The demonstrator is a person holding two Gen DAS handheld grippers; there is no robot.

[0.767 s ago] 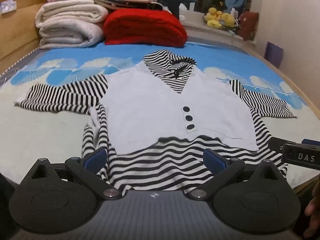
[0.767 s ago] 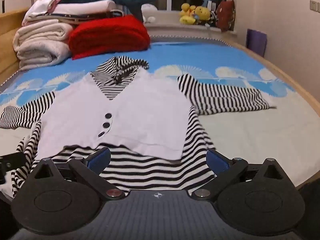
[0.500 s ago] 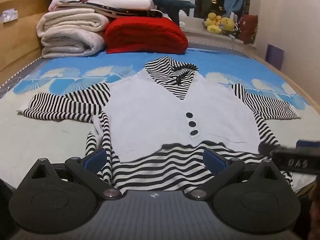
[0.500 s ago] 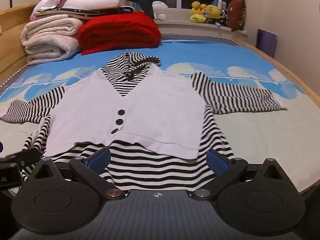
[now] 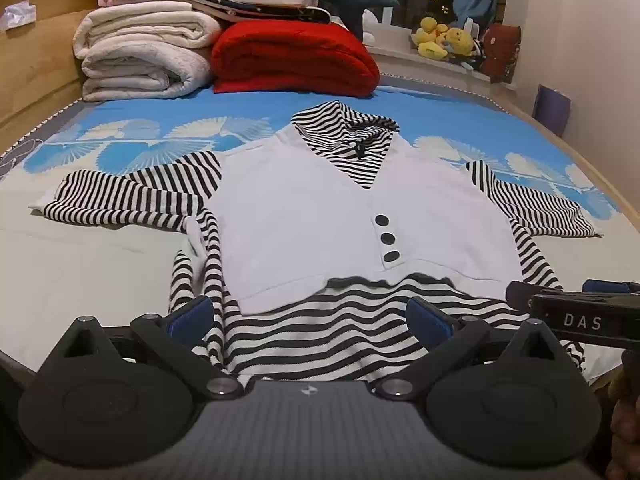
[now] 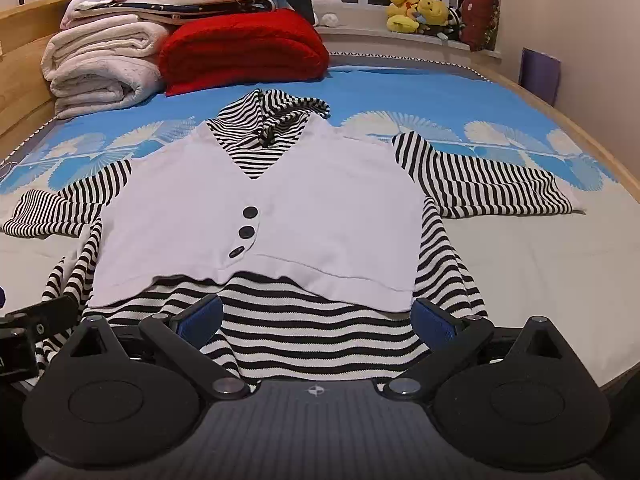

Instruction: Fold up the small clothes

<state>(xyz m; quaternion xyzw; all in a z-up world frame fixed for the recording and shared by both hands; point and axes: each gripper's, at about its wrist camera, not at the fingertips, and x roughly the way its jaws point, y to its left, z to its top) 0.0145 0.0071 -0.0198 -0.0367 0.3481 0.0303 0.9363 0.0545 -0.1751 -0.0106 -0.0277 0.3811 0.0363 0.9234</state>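
Note:
A small hooded top [image 5: 320, 216] lies flat and face up on the bed: white vest front with three black buttons, black-and-white striped hood, sleeves and hem. It also shows in the right wrist view [image 6: 304, 200]. My left gripper [image 5: 308, 316] is open over the left part of the striped hem. My right gripper [image 6: 316, 316] is open over the right part of the hem and holds nothing. The right gripper's body [image 5: 580, 316] shows at the right edge of the left wrist view.
Folded white blankets [image 5: 144, 52] and a red blanket [image 5: 292, 60] are stacked at the head of the bed. Stuffed toys [image 5: 444, 40] sit on the window sill. A wooden bed frame [image 5: 32, 72] runs along the left side. The wall is on the right.
Both grippers have drawn back a little and tilted, so the top sits slightly farther up in view. The top has not moved. Both stay open.

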